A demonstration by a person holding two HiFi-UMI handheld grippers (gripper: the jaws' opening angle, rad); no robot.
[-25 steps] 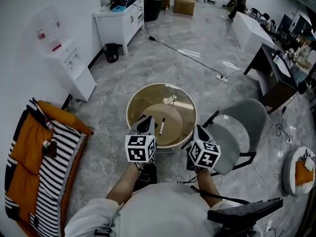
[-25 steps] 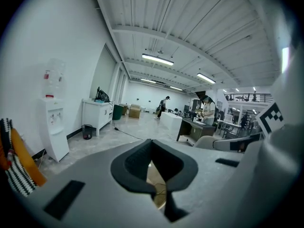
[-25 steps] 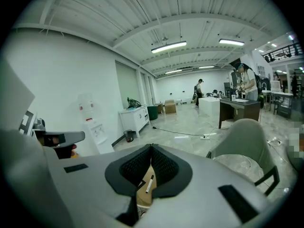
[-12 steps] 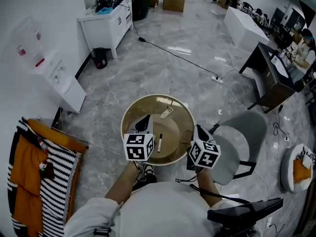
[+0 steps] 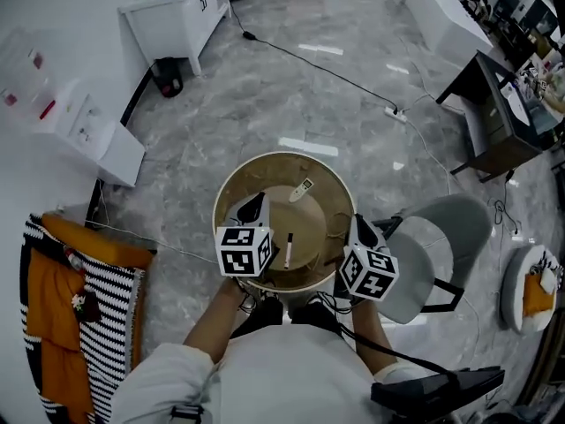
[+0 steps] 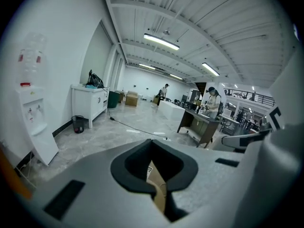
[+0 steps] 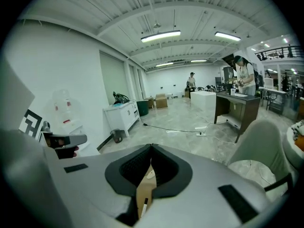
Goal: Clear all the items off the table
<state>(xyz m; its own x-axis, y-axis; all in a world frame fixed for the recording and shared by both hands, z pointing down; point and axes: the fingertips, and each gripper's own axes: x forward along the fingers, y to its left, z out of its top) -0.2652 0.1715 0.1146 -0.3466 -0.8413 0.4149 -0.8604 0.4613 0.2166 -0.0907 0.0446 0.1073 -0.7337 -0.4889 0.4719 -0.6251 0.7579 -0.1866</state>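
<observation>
In the head view a round table [image 5: 231, 187] with a wooden top and a raised rim stands just ahead of me. On it lie a dark-tipped marker [image 5: 288, 249] and, farther back, a small white remote-like item [image 5: 302, 189]. My left gripper [image 5: 254, 203] hangs over the table's near left rim, jaws together with nothing in them. My right gripper [image 5: 357, 224] is at the near right rim, also closed and empty. In the right gripper view the marker [image 7: 144, 204] and the white item [image 7: 150, 175] show through the slit below the right gripper [image 7: 151, 147]. The left gripper [image 6: 152, 141] shows only wood.
A grey chair [image 5: 441, 237] stands right of the table. An orange and striped blanket [image 5: 71, 316] lies at the left. A water dispenser [image 5: 88, 122], a white cabinet [image 5: 177, 16], a floor cable [image 5: 353, 82] and a dark desk [image 5: 499, 122] lie beyond.
The table has come closer in the head view. Both grippers have moved forward and a little down, and now hang over its near rim. Both have stayed closed.
</observation>
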